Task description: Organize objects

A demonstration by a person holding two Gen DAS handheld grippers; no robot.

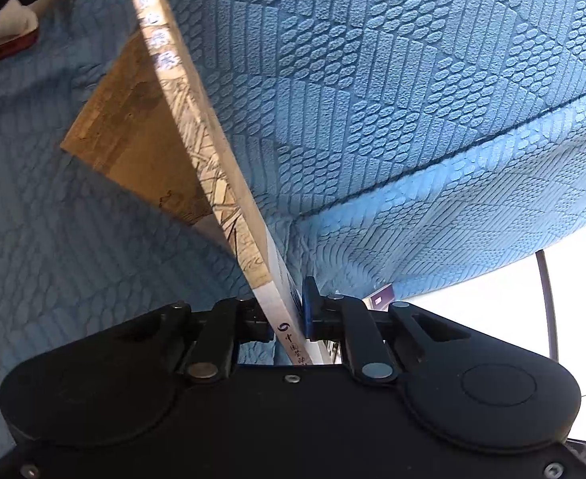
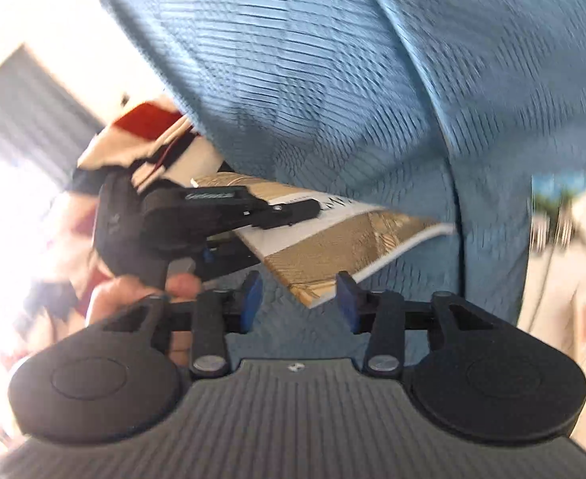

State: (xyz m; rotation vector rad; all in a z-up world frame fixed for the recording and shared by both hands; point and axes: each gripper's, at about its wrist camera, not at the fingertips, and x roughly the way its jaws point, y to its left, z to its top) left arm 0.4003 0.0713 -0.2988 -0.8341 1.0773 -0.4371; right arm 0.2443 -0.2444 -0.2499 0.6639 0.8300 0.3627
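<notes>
A thin book with a tan and gold illustrated cover (image 1: 141, 127) is clamped at its spine between the jaws of my left gripper (image 1: 289, 315), held over a blue textured sofa. In the right wrist view the same book (image 2: 344, 235) shows held by the left gripper (image 2: 293, 209), with a hand behind it. My right gripper (image 2: 298, 299) is open and empty, its blue pads (image 2: 346, 299) just below the book's near corner.
The blue quilted sofa seat and backrest (image 1: 412, 99) fill most of both views. A red and white item (image 1: 5, 44) lies at the far left on the sofa. A bright floor and a dark cable (image 1: 546, 303) show at the right.
</notes>
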